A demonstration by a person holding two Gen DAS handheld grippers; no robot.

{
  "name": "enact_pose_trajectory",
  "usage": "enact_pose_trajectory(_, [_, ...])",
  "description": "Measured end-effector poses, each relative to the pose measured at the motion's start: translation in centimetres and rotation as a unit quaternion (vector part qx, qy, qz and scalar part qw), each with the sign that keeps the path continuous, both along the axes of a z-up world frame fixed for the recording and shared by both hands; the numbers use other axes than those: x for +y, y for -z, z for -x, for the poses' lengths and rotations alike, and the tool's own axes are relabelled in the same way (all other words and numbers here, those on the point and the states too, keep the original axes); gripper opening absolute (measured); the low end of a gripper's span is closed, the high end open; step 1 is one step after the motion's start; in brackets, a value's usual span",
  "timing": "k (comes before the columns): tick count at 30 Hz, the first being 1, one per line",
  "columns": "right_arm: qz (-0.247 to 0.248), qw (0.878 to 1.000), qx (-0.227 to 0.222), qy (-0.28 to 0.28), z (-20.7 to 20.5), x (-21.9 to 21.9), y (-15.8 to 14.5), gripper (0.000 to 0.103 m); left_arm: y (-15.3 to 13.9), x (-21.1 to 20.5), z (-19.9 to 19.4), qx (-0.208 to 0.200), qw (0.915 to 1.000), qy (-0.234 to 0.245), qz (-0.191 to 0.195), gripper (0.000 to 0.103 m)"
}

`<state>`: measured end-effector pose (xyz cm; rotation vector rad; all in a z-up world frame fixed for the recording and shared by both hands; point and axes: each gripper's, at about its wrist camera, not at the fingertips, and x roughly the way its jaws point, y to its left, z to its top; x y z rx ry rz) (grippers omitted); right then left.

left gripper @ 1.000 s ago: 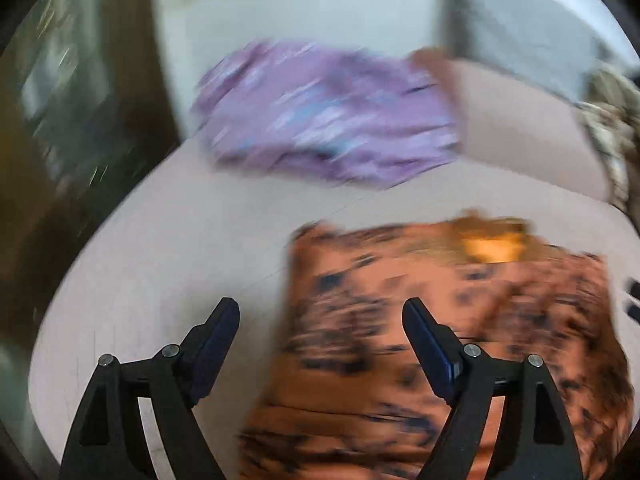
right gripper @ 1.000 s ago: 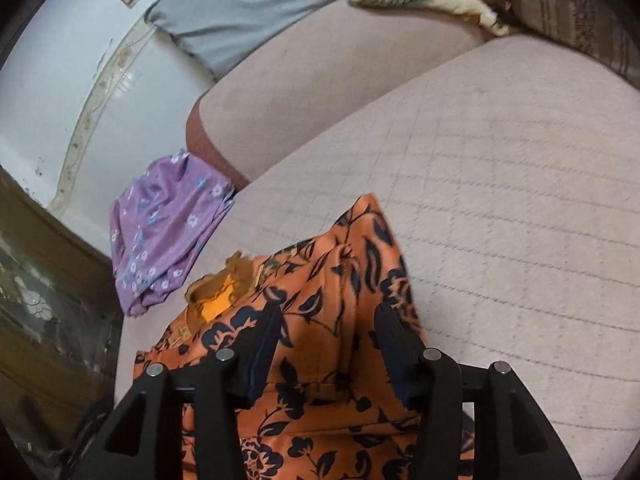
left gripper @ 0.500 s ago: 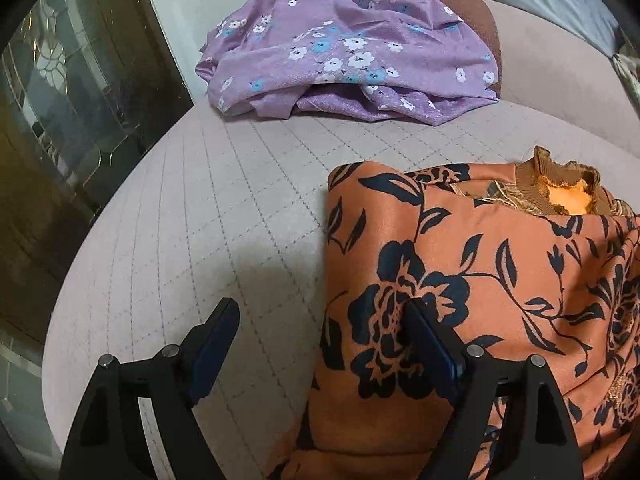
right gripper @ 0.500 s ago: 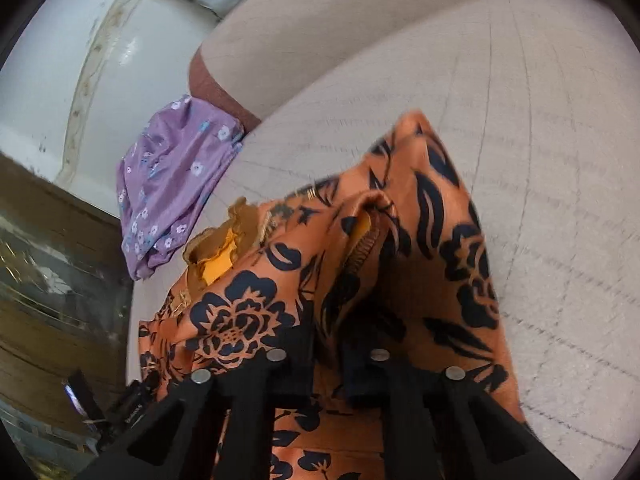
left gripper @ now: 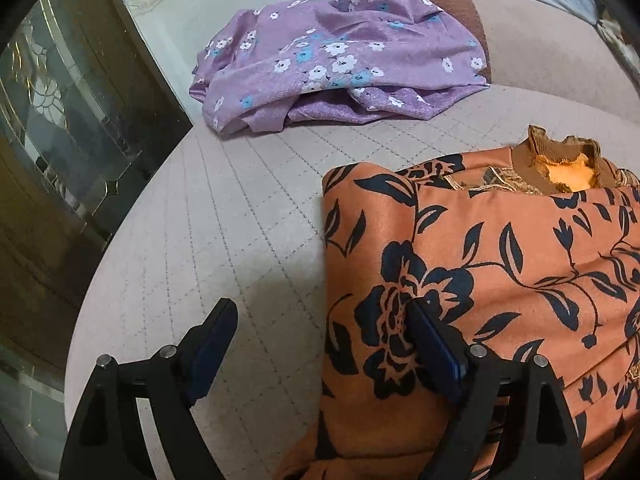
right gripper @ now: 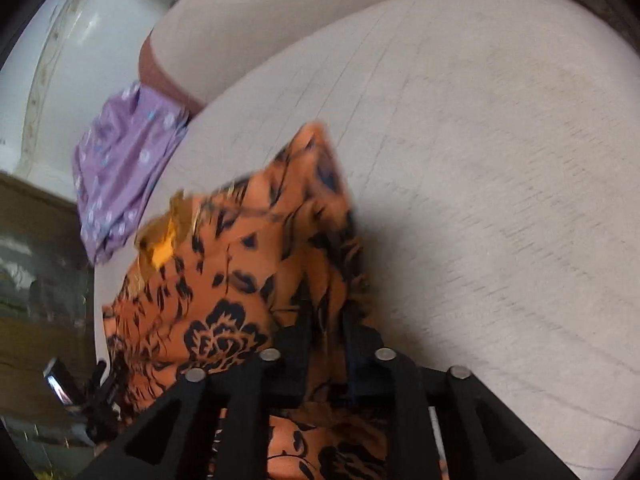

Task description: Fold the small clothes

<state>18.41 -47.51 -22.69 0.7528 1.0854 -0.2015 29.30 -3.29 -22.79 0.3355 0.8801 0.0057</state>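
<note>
An orange garment with a black flower print [left gripper: 500, 280] lies partly folded on the pale quilted cushion [left gripper: 224, 232]; its brown collar points away. My left gripper [left gripper: 320, 320] is open and low at the garment's left edge, the right finger over the cloth and the left finger over bare cushion. In the right wrist view my right gripper [right gripper: 326, 320] is shut on a fold of the orange garment [right gripper: 248, 264] and holds its right side lifted. A purple flowered garment [left gripper: 340, 56] lies crumpled at the far end of the cushion; it also shows in the right wrist view [right gripper: 120, 168].
A dark wood-and-glass cabinet [left gripper: 72, 128] stands left of the cushion's edge. The sofa backrest [right gripper: 288, 20] rises behind the seat. Bare cushion [right gripper: 500, 180] stretches to the right of the orange garment.
My right gripper closed on the orange garment's right side and is pulling it up and over to the left. My left gripper dropped lower beside the garment's left edge and stayed open.
</note>
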Motion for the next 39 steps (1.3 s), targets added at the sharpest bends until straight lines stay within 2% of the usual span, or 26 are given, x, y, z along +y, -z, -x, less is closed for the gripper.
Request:
enact_pose_trajectory(3, [0.123, 0.989, -0.034, 0.079, 2.0, -1.9, -3.2, 0.020, -0.9, 0.0, 0.5, -0.026, 0.9996, -0.004, -0.008, 0.088])
enact_pose_trajectory(4, [0.120, 0.986, -0.072, 0.092, 2.5, -2.1, -4.1, 0.020, -1.7, -0.4, 1.1, -0.053, 0.9986, 0.004, -0.005, 0.088])
enact_pose_trajectory(5, [0.097, 0.988, -0.093, 0.082, 2.4, -1.8, -4.4, 0.020, -2.3, -0.6, 1.5, -0.066, 0.9977, 0.012, 0.005, 0.088])
enact_pose_trajectory(7, [0.042, 0.991, -0.127, 0.032, 1.4, -0.2, -4.4, 0.020, -3.7, -1.2, 2.6, -0.092, 0.9938, 0.040, 0.048, 0.088])
enact_pose_trajectory(9, [0.036, 0.989, -0.140, -0.027, -0.3, 3.2, -4.2, 0.020, -4.3, -2.4, 3.5, -0.100, 0.9898, 0.071, 0.073, 0.088])
enact_pose_trajectory(12, [0.046, 0.984, -0.136, -0.108, -1.9, 8.4, -3.3, 0.020, -2.9, -4.7, 3.7, -0.071, 0.9907, 0.104, 0.051, 0.088])
enact_pose_trajectory(14, [0.049, 0.980, -0.117, -0.152, -2.4, 10.6, -2.2, 0.020, -0.2, -5.8, 2.9, -0.002, 0.9924, 0.119, 0.031, 0.088])
enact_pose_trajectory(15, [0.056, 0.978, -0.089, -0.182, -2.7, 11.6, -1.3, 0.020, 0.8, -5.9, 2.5, 0.024, 0.9924, 0.120, 0.019, 0.088])
enact_pose_trajectory(16, [0.069, 0.973, -0.041, -0.218, -3.3, 12.6, 0.1, 0.020, 1.0, -5.6, 2.6, 0.017, 0.9919, 0.123, 0.026, 0.088])
enact_pose_trajectory(17, [0.075, 0.970, -0.024, -0.232, -3.3, 12.8, 0.7, 0.018, 0.7, -5.5, 2.6, 0.017, 0.9915, 0.126, 0.028, 0.088])
enact_pose_trajectory(20, [0.056, 0.973, -0.024, -0.225, -3.2, 11.2, -0.1, 0.018, -0.2, -4.6, 2.6, 0.012, 0.9913, 0.126, 0.038, 0.088])
enact_pose_trajectory(24, [0.057, 0.988, -0.062, -0.129, -2.3, 7.1, -1.1, 0.018, -1.0, -4.1, 2.4, -0.003, 0.9903, 0.123, 0.064, 0.088])
enact_pose_trajectory(26, [0.040, 0.994, -0.064, -0.081, -2.4, 5.6, -0.6, 0.018, -0.3, -4.5, 1.9, 0.006, 0.9928, 0.110, 0.047, 0.088])
enact_pose_trajectory(27, [0.040, 0.996, -0.045, -0.069, -2.7, 5.3, 0.4, 0.018, 0.6, -4.8, 1.5, 0.021, 0.9942, 0.101, 0.031, 0.089])
enact_pose_trajectory(28, [0.037, 0.996, -0.025, -0.071, -3.2, 5.3, 1.3, 0.019, 1.0, -5.1, 1.5, 0.025, 0.9944, 0.100, 0.025, 0.091])
enact_pose_trajectory(29, [0.039, 0.996, -0.027, -0.071, -3.2, 5.4, 1.6, 0.018, 1.0, -5.1, 1.6, 0.012, 0.9947, 0.099, 0.025, 0.093])
enact_pose_trajectory(32, [0.058, 0.994, -0.035, -0.087, -3.2, 6.4, 0.5, 0.020, 1.0, -5.0, 1.3, 0.022, 0.9955, 0.086, 0.031, 0.096])
enact_pose_trajectory(35, [0.028, 0.991, -0.068, -0.108, -2.7, 7.0, -0.3, 0.020, 1.4, -4.3, 1.1, 0.029, 0.9962, 0.066, 0.047, 0.103])
enact_pose_trajectory(39, [0.038, 0.978, -0.107, -0.176, -3.1, 11.7, -1.2, 0.019, 1.4, -4.4, 0.9, 0.037, 0.9961, 0.064, 0.048, 0.103])
